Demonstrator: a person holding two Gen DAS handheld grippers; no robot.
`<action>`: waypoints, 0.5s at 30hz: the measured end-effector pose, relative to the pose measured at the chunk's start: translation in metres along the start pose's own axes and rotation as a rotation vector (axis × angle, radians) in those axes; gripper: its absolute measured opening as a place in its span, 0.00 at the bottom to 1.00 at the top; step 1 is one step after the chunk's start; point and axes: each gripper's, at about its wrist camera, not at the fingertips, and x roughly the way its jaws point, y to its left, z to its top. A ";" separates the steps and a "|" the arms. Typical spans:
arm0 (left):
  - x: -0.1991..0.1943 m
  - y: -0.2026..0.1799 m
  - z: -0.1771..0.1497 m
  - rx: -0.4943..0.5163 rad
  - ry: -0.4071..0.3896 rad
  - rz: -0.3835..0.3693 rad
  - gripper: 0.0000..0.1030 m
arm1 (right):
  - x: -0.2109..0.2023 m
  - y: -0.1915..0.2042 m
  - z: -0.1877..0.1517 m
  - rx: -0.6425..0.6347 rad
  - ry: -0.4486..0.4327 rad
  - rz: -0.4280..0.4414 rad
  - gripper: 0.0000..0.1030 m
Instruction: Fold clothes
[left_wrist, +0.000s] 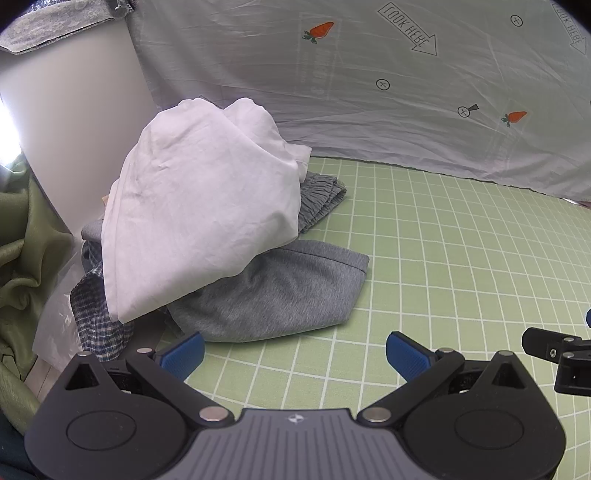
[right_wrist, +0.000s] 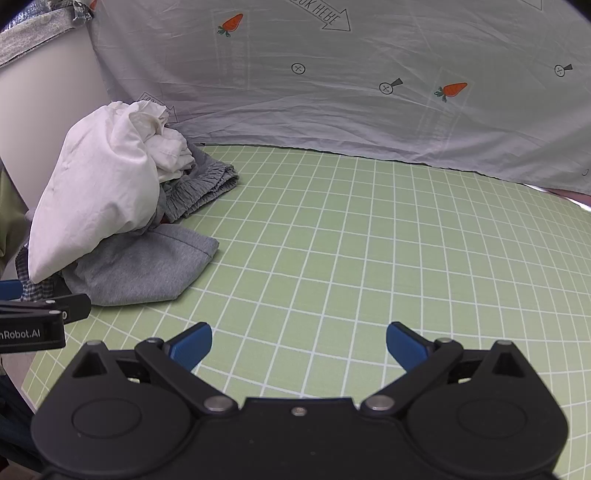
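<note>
A pile of clothes sits at the left of the green grid mat (left_wrist: 443, 258). A crumpled white garment (left_wrist: 192, 206) lies on top of a grey garment (left_wrist: 280, 295), with a grey gathered piece (left_wrist: 321, 199) behind and a blue checked cloth (left_wrist: 96, 321) at the left. My left gripper (left_wrist: 295, 354) is open and empty, just in front of the grey garment. My right gripper (right_wrist: 299, 345) is open and empty over bare mat (right_wrist: 369, 240), right of the pile. The white garment (right_wrist: 99, 192) and grey garment (right_wrist: 147, 269) show in the right wrist view too.
A pale sheet printed with carrots and arrows (left_wrist: 406, 92) hangs behind the mat. A white wall (left_wrist: 74, 110) and green fabric (left_wrist: 22, 251) stand at the left. Clear plastic (left_wrist: 59, 325) lies by the mat's left edge. The left gripper's body (right_wrist: 37, 321) shows at the right view's left edge.
</note>
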 end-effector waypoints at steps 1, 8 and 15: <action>0.000 0.000 0.000 0.000 0.000 0.000 1.00 | 0.000 0.000 0.000 0.001 0.001 0.000 0.99; 0.000 -0.001 0.000 0.002 0.000 0.001 1.00 | 0.000 0.001 -0.001 0.004 0.001 0.000 0.99; 0.000 -0.001 0.000 0.001 0.002 0.003 1.00 | 0.000 0.001 -0.001 0.005 0.003 -0.002 0.99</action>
